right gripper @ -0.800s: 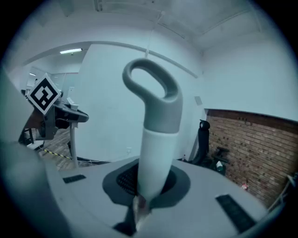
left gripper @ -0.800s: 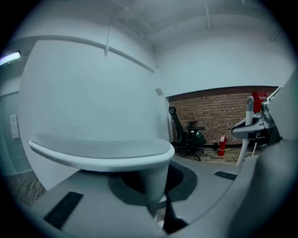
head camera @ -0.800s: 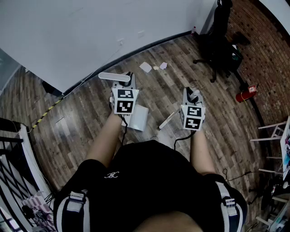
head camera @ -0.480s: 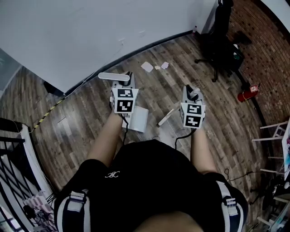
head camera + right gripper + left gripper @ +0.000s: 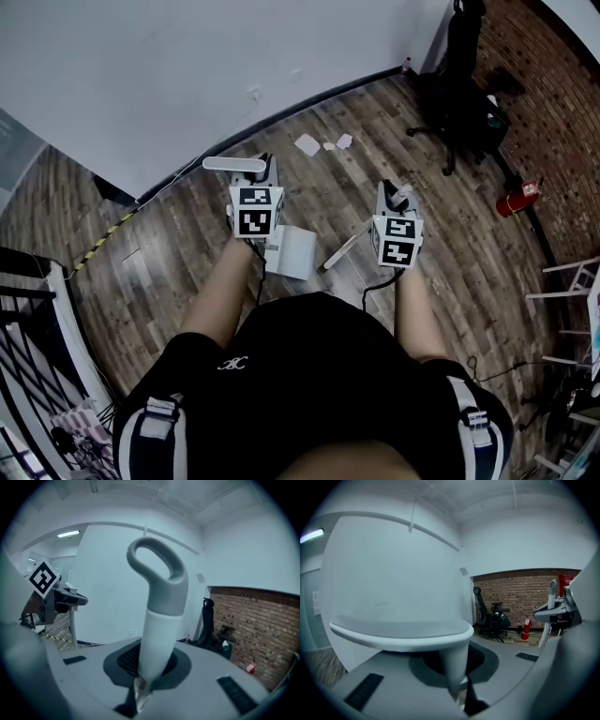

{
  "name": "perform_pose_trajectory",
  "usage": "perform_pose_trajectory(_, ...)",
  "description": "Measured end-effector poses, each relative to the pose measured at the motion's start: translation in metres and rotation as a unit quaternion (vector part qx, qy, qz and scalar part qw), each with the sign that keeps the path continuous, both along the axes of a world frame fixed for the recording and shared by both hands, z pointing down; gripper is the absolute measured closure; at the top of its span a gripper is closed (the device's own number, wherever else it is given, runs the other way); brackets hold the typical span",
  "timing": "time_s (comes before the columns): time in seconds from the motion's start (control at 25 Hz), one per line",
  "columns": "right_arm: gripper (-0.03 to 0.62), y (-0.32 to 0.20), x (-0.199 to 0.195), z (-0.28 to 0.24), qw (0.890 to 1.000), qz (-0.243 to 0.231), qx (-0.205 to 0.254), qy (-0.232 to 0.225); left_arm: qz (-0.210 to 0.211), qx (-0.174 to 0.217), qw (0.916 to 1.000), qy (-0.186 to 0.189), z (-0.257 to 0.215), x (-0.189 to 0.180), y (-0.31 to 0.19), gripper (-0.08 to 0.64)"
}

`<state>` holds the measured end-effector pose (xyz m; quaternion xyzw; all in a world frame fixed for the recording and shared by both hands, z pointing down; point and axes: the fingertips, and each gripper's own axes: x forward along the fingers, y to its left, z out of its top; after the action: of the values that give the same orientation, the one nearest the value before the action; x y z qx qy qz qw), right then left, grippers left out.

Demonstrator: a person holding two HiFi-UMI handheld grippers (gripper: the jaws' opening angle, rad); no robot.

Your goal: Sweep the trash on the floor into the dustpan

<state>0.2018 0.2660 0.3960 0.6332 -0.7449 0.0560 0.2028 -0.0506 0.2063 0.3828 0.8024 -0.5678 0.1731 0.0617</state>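
Clamping stiff dustpan handle (image 5: 401, 632), left hand-held gripper (image 5: 455, 681) closed tight; right hand-held gripper (image 5: 143, 686) pinches rigid broom handle (image 5: 157, 602) below loop. Paper scraps (image 5: 307, 143) beyond dustpan (image 5: 289, 251): likely light.

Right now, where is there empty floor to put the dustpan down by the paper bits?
Bare wooden floor lies between the paper scraps and the dustpan, and also between the scraps and the office chair, along the wall. It gets crowded farther right, around the chair and the fire extinguisher.
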Motion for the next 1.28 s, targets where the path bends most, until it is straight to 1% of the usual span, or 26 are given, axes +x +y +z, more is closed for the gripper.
perform_pose_trajectory(0.16,0.563,-0.015,0.006,0.005,1.000,-0.015,-0.006,0.001,-0.002,0.004,1.0000,-0.005,-0.003,0.013,-0.016,0.534)
perform_pose_trajectory(0.4,0.563,-0.040,0.023,0.008,1.000,-0.028,-0.007,0.007,-0.014,0.025,0.9995,-0.016,-0.019,0.022,-0.055,0.534)
perform_pose_trajectory(0.56,0.563,-0.062,0.031,0.010,1.000,-0.027,-0.007,0.009,-0.023,0.034,0.9990,-0.018,-0.026,0.019,-0.087,0.534)
perform_pose_trajectory(0.8,0.563,-0.112,0.032,0.016,0.999,-0.013,-0.011,0.029,-0.028,0.037,0.9989,-0.005,-0.016,0.005,-0.146,0.534)
perform_pose_trajectory(1.08,0.563,-0.193,0.019,0.011,0.999,0.013,-0.025,0.043,-0.014,0.005,0.9998,0.015,0.014,-0.020,-0.237,0.534)
perform_pose_trajectory(1.28,0.563,-0.249,0.011,0.002,0.998,0.035,-0.021,0.055,-0.001,-0.010,0.9996,0.028,0.025,-0.038,-0.289,0.534)
